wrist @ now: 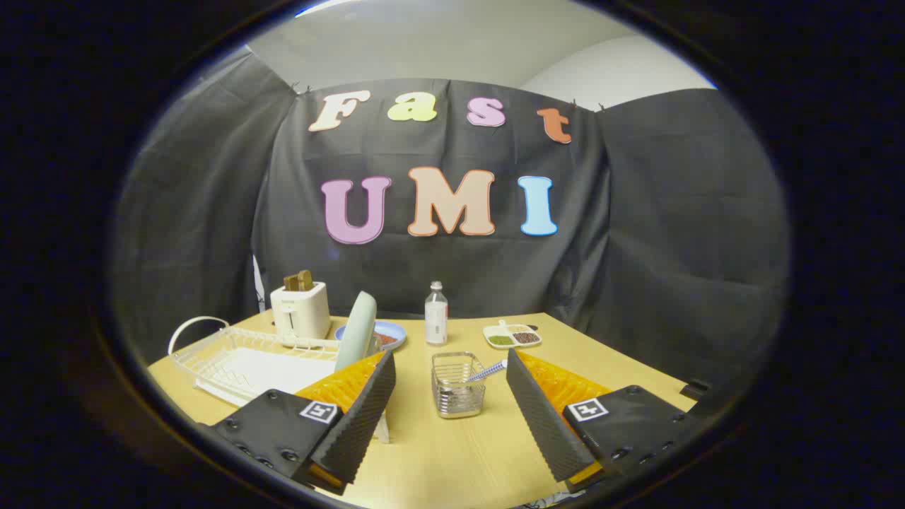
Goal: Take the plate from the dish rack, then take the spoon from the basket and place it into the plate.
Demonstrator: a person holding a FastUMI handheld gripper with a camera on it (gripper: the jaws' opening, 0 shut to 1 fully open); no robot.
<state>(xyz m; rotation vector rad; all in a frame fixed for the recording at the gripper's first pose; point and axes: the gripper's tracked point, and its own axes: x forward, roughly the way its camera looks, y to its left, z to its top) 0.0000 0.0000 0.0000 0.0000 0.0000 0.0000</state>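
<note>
Fingers [368, 403] of gripper [447, 385] wide apart, wire basket [458, 385] with spoon [488, 370] between them, no legible labels.

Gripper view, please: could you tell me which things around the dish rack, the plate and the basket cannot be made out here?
- Plate: stands on edge in the dish rack; its lower part is hidden behind one finger of the open gripper.
- Spoon: handle sticks out of the basket; its bowl is hidden by the mesh.
- Blue dish: partly hidden behind the plate; contents too small.
- Bottle: label too small.
</note>
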